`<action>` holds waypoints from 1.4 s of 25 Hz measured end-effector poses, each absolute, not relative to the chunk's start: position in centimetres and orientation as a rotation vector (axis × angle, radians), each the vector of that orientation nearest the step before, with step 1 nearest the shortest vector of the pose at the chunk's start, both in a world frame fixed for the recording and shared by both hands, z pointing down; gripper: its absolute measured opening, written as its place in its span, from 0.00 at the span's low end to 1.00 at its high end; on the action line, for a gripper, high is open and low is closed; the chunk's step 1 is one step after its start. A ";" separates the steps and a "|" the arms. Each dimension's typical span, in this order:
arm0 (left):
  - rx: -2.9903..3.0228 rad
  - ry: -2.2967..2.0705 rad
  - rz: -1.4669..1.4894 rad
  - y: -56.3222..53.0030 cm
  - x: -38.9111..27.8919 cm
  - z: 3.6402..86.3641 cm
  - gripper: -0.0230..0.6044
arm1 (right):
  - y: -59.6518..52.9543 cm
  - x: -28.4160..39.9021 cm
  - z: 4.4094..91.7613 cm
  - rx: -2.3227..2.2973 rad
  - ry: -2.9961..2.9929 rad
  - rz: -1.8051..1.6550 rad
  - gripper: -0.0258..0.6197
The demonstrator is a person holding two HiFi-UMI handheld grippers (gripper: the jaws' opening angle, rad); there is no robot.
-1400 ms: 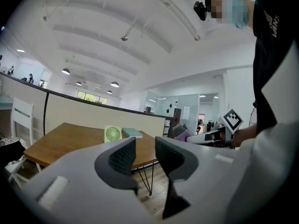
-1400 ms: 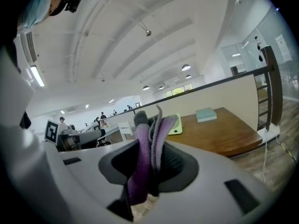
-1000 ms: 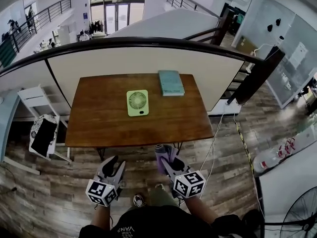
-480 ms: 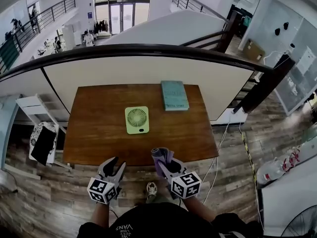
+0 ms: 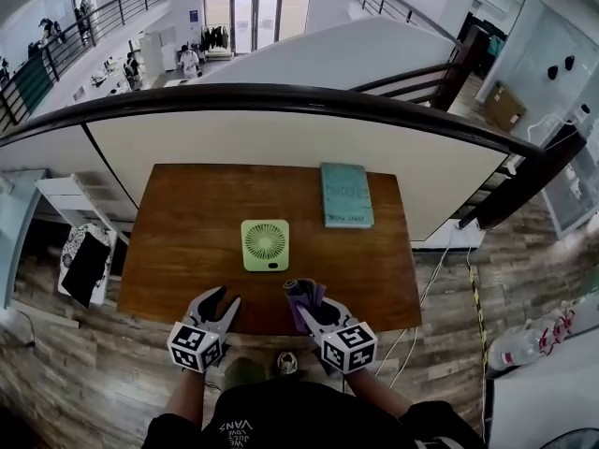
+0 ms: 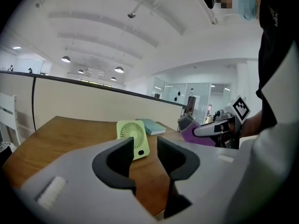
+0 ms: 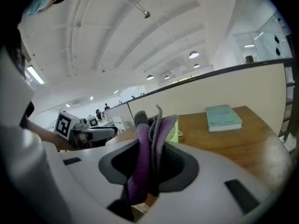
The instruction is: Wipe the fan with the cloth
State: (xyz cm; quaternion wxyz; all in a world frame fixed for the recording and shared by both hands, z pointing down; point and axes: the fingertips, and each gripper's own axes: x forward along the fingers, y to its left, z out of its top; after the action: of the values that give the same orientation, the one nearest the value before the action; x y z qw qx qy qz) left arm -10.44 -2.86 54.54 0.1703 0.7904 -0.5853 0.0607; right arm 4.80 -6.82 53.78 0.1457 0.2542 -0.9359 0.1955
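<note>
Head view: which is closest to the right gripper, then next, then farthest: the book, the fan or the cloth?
1. Cloth: pinched in the right gripper jaws.
2. Fan: middle of the table, ahead and slightly left.
3. Book: far edge, right side.

the table (image 5: 187,251) is smooth varnished wood, the fan (image 5: 265,244) matt plastic, the cloth (image 5: 301,295) soft fabric.
</note>
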 end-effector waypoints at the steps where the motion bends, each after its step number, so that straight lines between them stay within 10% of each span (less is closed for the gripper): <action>1: 2.243 -1.655 0.180 -3.4 -10.7 54.9 0.26 | -7.2 4.5 53.9 0.734 -2.691 0.568 0.21; 35: 2.370 -0.959 0.335 -18.1 -14.2 64.5 0.29 | -18.5 -12.7 58.1 1.013 -2.481 0.405 0.21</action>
State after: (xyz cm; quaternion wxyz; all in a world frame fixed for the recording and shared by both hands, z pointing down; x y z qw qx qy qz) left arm -14.22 -18.08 64.55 0.2778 0.8829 -0.3574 0.1247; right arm -12.66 -18.50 58.07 0.2138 0.3651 -0.8942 0.1461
